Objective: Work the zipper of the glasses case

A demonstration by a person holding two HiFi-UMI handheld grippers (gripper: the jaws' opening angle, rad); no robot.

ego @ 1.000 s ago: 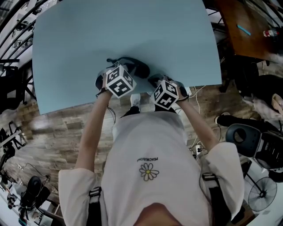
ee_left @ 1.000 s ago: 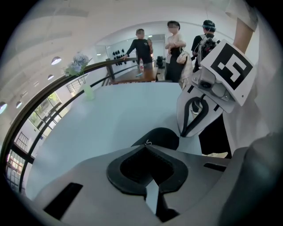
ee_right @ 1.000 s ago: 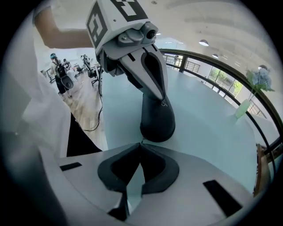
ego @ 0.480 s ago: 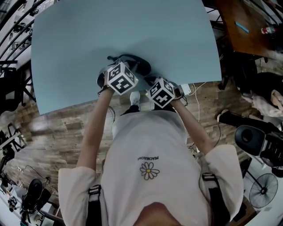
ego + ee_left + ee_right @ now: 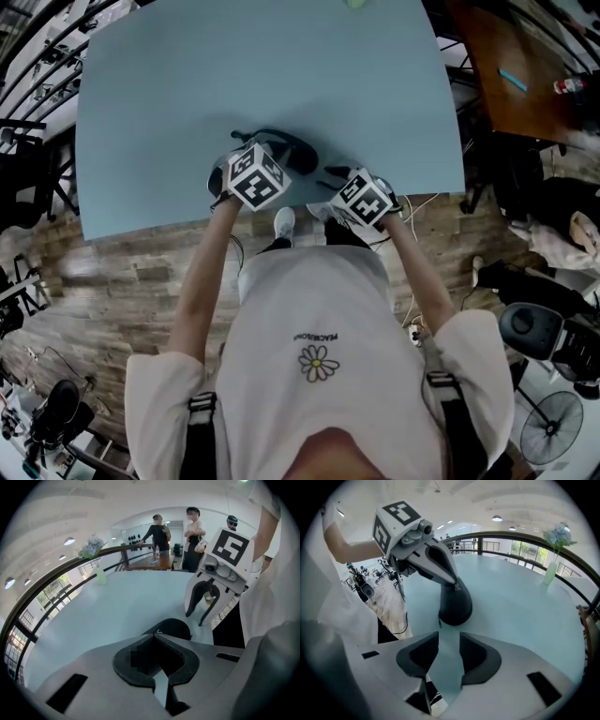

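Note:
A black glasses case [image 5: 284, 150] lies near the front edge of the light blue table [image 5: 187, 84]. My left gripper [image 5: 251, 156] is shut on the case's left end; in the right gripper view the left gripper's [image 5: 452, 584] fingers pinch the top of the case [image 5: 455, 605]. From the left gripper [image 5: 155, 635] view, the case [image 5: 172, 627] shows just past the closed pads. My right gripper [image 5: 330, 178] hangs a little to the right of the case. Its jaws [image 5: 449, 637] are opening and nothing is between them. A small zipper tab [image 5: 439, 622] sticks out at the case's near end.
A green vase with flowers [image 5: 551, 571] stands at the table's far side by a curved railing [image 5: 520, 538]. People [image 5: 192, 536] stand beyond the table. A brown wooden table [image 5: 525, 84] is to the right. Cables and a fan [image 5: 555, 427] are on the floor.
My right gripper has drawn back to the right, away from the case, and its jaws have come apart. The left gripper and the case have stayed put.

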